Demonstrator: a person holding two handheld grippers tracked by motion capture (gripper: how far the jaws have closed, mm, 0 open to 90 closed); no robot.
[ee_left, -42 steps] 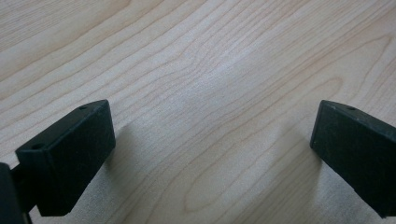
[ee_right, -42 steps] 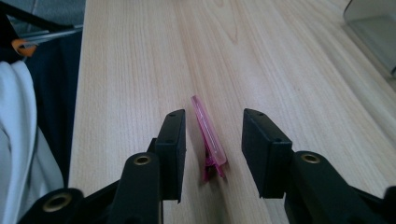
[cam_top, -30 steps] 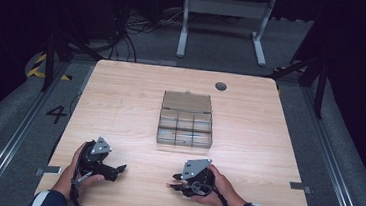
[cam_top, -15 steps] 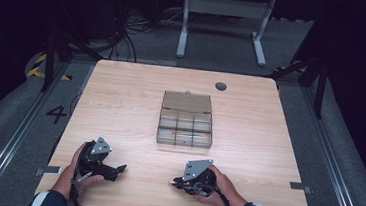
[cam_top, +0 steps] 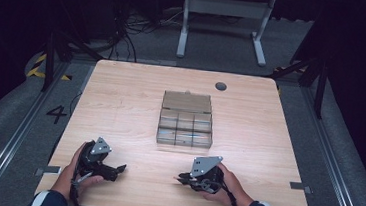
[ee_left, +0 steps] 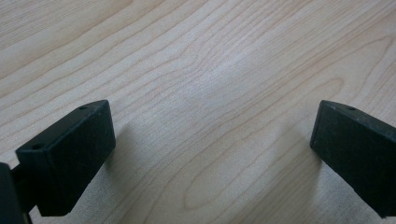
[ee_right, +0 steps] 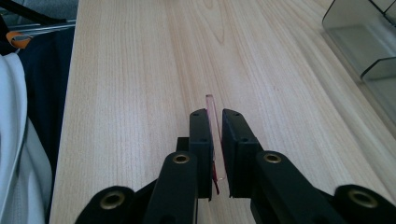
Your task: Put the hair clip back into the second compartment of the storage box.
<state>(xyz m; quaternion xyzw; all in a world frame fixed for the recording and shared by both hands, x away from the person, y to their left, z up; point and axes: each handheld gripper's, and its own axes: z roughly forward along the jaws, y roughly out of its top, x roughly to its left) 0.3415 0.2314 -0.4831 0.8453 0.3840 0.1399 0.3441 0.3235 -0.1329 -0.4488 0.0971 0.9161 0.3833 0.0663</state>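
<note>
Near the bottom edge of the high view, two hands hold a gripper each over the pale wood table (cam_top: 121,92). At lower left of that frame the left gripper (cam_top: 117,169) sits in the left hand (cam_top: 75,171), its jaws pointing right across the table. From the left gripper view its jaws stand wide apart at the left and right edges of the frame, with bare wood grain between them and nothing held.

Right of bottom centre in the high view, the right gripper (cam_top: 180,178) is held by the right hand (cam_top: 226,184), its jaws pointing left toward the other gripper; the two are well apart. In the right gripper view its jaws have just been closing and are now clamped on a thin clear strip (ee_right: 212,122) with a reddish edge. This strip stands on its edge between the pads at centre frame, and its far end pokes out just past the jaw tips, above the table.

At the middle of the high view sits a clear box (cam_top: 186,119) with small compartments, its lid open toward the far side, apart from both grippers. One corner of it shows at the upper right of the right gripper view.
</note>
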